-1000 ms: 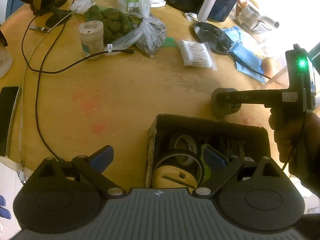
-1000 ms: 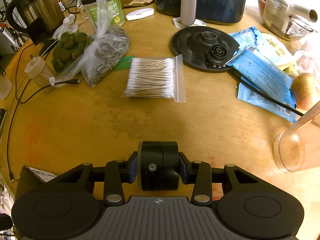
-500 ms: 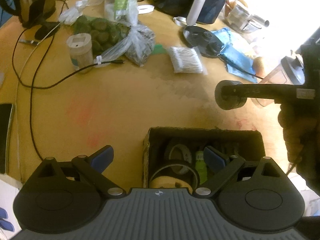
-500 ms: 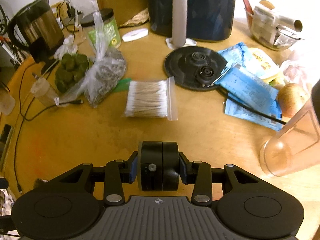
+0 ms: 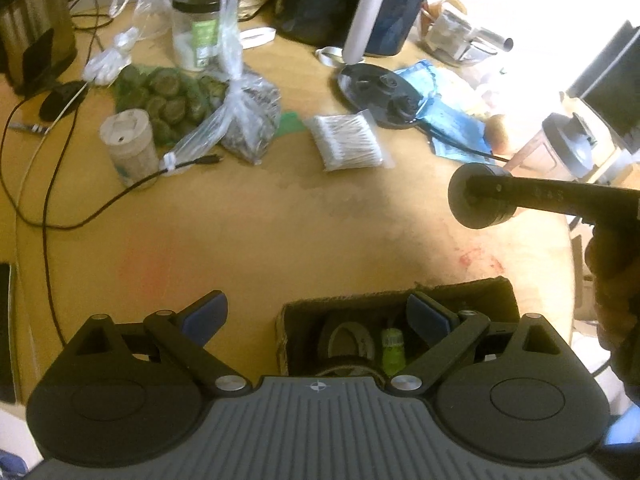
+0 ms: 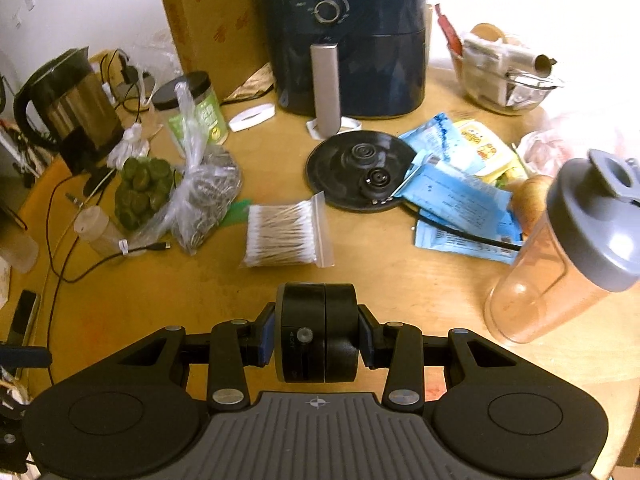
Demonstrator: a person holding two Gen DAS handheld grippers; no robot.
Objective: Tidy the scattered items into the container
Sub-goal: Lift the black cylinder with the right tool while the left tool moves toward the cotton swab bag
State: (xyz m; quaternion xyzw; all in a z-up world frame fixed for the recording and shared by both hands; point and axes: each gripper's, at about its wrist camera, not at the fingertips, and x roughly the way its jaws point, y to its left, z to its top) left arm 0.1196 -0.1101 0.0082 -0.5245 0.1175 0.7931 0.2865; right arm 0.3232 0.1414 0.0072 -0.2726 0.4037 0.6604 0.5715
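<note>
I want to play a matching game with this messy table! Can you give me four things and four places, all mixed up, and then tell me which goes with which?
Things:
1. black round puck
2. tape roll
3. cotton swab bag
4. shaker bottle

Places:
A. lying flat in the middle of the table
B. inside the cardboard box
C. standing at the table's right side
D. clamped in the right tool

Pairs: 1-D, 2-B, 3-A, 4-C
</note>
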